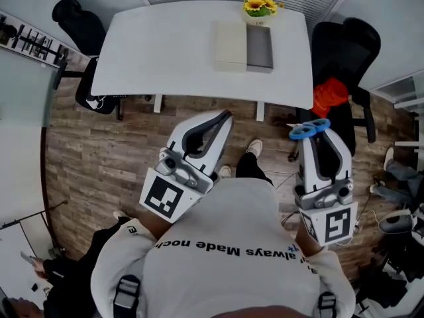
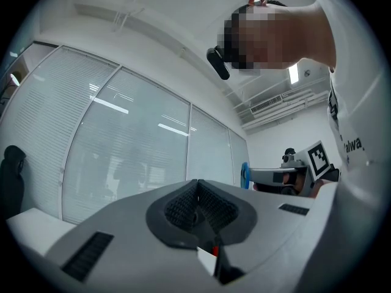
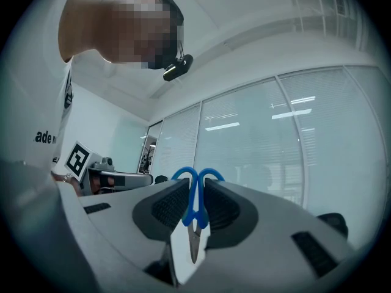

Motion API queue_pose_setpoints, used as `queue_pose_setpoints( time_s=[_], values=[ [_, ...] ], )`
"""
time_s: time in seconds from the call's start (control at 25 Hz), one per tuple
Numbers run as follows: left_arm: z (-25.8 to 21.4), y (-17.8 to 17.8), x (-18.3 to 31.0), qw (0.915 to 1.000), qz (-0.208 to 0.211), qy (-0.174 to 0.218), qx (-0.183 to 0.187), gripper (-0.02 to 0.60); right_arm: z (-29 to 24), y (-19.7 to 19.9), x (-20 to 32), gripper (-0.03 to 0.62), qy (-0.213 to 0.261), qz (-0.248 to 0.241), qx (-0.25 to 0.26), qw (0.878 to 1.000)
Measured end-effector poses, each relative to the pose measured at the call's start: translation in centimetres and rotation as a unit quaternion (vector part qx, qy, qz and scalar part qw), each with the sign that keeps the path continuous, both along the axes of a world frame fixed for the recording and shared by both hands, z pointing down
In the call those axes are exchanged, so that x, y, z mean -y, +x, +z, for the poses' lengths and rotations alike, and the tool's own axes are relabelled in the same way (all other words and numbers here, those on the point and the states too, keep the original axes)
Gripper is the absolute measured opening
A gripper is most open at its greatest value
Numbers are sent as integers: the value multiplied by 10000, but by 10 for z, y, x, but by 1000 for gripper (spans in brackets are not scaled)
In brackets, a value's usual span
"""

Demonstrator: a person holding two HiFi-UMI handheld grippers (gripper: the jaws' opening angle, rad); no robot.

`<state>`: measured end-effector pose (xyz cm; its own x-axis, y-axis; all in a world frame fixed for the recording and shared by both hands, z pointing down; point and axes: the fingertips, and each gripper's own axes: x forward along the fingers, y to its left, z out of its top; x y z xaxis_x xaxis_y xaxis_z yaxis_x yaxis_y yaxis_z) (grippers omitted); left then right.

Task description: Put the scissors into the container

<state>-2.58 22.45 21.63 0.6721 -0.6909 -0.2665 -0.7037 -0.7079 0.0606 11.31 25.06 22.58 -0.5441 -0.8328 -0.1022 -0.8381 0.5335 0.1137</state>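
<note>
Blue-handled scissors [image 1: 309, 129] stick out past the tips of my right gripper [image 1: 313, 135], handle loops forward. In the right gripper view the jaws are shut on the scissors [image 3: 195, 201], with the blades pointing back between the pads. My left gripper [image 1: 224, 116] is held in front of my chest at the left, jaws closed with nothing between them; in the left gripper view its tips [image 2: 197, 183] meet. A grey container [image 1: 259, 48] with a beige lid [image 1: 230, 45] beside it lies on the far side of the white table [image 1: 165, 52]. Both grippers are raised well short of the table.
A pot of yellow flowers [image 1: 259, 6] stands just behind the container. Black office chairs [image 1: 350, 52] flank the table; the right one holds an orange object [image 1: 330, 95]. Wood floor lies between me and the table. Glass walls with blinds fill both gripper views.
</note>
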Motion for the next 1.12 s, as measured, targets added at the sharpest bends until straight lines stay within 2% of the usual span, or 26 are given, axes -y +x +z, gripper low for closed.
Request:
queue_pose_setpoints(
  time_s=[0.4, 0.76, 1.12],
  values=[
    [-5, 25, 39, 10000, -16, -9, 57, 20, -2, 24, 41, 84, -36, -39, 46, 10000],
    [-11, 42, 69, 9998, -210, 9, 41, 20, -8, 44, 76, 85, -6, -189, 32, 9998],
    [-14, 86, 98, 9997, -256, 29, 43, 20, -8, 87, 105, 84, 0, -250, 77, 9997]
  ],
)
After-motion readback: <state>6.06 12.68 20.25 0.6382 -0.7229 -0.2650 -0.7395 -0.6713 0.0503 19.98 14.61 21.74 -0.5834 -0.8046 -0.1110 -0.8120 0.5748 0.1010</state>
